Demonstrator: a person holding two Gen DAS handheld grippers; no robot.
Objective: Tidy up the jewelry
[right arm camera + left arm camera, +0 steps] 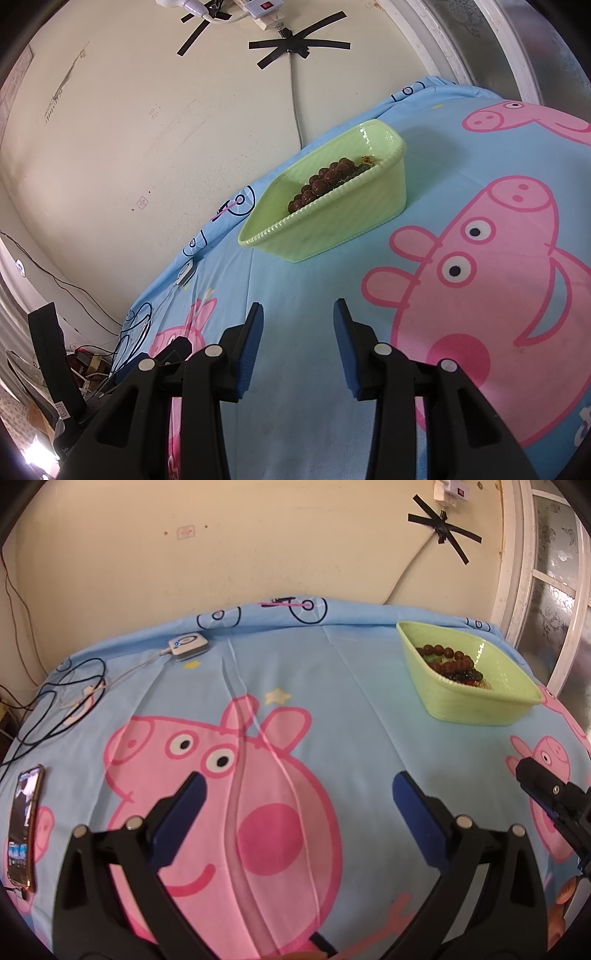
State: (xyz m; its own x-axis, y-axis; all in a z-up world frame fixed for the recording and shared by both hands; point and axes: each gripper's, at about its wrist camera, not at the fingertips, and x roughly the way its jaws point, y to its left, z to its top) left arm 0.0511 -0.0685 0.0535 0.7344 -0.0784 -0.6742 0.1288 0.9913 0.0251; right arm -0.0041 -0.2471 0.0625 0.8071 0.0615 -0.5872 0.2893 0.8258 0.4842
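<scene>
A pale green plastic basket (476, 705) (332, 236) stands on the blue cartoon cloth (332, 709) near the far edge. Inside it lie strings of dark brown beads (447, 661) (325, 179) with some darker and golden pieces beside them. My left gripper (297, 786) hovers over the cloth well short of the basket, jaws wide apart with nothing between them. My right gripper (298, 314) faces the basket from a short distance, blue pads (341, 321) apart and nothing between them. Part of the right gripper (546, 790) shows at the right edge of the left wrist view.
A phone (24, 827) lies at the cloth's left edge. A small white charger puck (188, 644) and dark cables (62, 701) sit at the far left. The wall with taped cords (295, 46) rises right behind the table. A window frame (535, 572) stands to the right.
</scene>
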